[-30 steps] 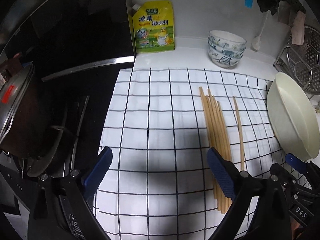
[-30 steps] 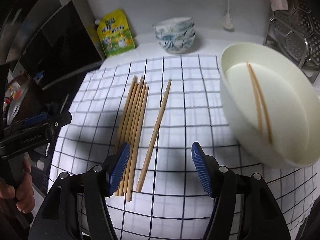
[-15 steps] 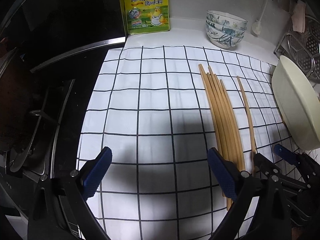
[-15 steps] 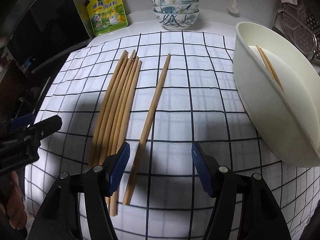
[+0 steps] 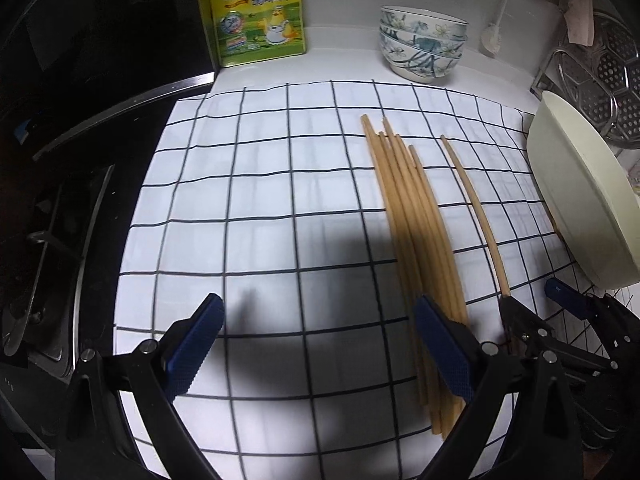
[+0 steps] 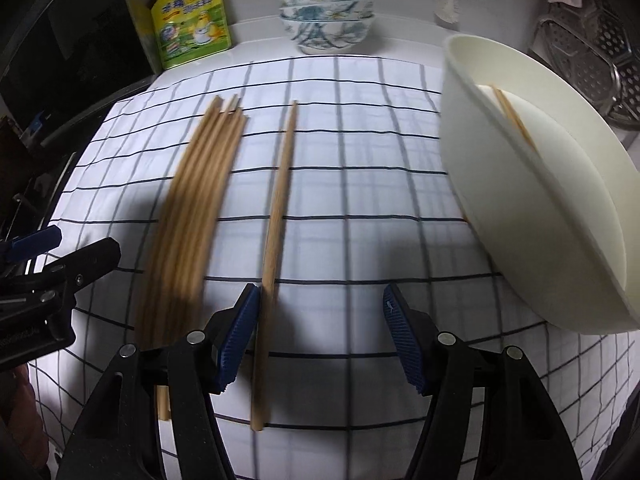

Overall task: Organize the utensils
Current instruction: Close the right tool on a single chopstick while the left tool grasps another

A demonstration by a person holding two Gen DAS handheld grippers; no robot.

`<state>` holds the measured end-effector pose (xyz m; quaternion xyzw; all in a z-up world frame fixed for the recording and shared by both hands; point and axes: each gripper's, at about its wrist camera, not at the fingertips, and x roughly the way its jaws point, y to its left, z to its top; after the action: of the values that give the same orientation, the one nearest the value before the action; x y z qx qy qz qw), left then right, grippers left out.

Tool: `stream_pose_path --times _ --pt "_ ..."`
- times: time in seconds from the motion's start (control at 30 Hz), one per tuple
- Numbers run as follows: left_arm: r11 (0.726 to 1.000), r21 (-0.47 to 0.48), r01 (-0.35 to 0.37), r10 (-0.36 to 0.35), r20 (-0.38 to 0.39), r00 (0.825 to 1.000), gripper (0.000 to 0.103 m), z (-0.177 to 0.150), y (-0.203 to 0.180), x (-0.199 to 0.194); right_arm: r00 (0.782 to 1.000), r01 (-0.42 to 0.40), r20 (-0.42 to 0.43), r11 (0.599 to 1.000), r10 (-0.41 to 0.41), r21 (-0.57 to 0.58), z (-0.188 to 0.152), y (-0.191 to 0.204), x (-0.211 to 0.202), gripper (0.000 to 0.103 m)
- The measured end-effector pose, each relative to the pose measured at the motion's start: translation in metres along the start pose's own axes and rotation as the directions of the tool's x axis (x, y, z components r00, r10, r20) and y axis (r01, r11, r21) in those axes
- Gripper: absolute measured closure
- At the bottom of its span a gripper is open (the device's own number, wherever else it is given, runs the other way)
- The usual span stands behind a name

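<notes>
A bundle of several wooden chopsticks (image 5: 416,220) (image 6: 192,208) lies on the checked cloth (image 5: 260,208) (image 6: 360,200). A single chopstick (image 5: 476,212) (image 6: 278,208) lies apart to its right. My right gripper (image 6: 320,332) is open and low over the cloth, with the single chopstick's near end just inside its left finger. It shows in the left wrist view (image 5: 532,308). My left gripper (image 5: 320,344) is open and empty over the cloth, left of the bundle. A cream bowl (image 6: 560,184) (image 5: 580,200) on the right holds two chopsticks (image 6: 514,120).
A black stove (image 5: 60,160) borders the cloth on the left. A yellow seasoning pouch (image 5: 256,12) and stacked patterned bowls (image 5: 422,48) stand at the back wall. A metal rack (image 5: 600,80) stands at the back right.
Both grippers have moved down and forward toward the cloth. My right gripper now straddles the near end of the single chopstick. The chopsticks have not moved.
</notes>
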<state>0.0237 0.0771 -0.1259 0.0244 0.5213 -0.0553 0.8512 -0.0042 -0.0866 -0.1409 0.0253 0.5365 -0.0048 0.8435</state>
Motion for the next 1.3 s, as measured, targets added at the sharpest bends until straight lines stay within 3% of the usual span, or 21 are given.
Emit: stream_pose_path --times 0.23,0.87,1.2,1.3 --pt "1.0 0.019 0.006 -0.006 -0.006 1.0 0.009 0.004 -0.011 0.013 1.0 -0.002 -0.008 0.999 0.002 0.034 -0.003 -0.017 -0.004 0.042" --pt "0.999 -0.009 -0.05 0.05 -0.031 0.998 0.009 -0.004 0.01 0.021 1.0 -0.023 -0.001 1.0 0.023 0.015 0.004 -0.013 -0.001 0.042" --pt "0.998 0.003 -0.067 0.067 -0.025 0.997 0.009 0.005 0.001 0.03 1.0 0.006 0.006 1.0 -0.006 0.008 0.008 -0.013 0.003 0.042" --pt "0.998 0.001 -0.065 0.065 -0.016 0.998 0.016 0.009 0.0 0.031 1.0 0.015 0.012 1.0 -0.015 -0.003 0.008 -0.012 0.005 0.045"
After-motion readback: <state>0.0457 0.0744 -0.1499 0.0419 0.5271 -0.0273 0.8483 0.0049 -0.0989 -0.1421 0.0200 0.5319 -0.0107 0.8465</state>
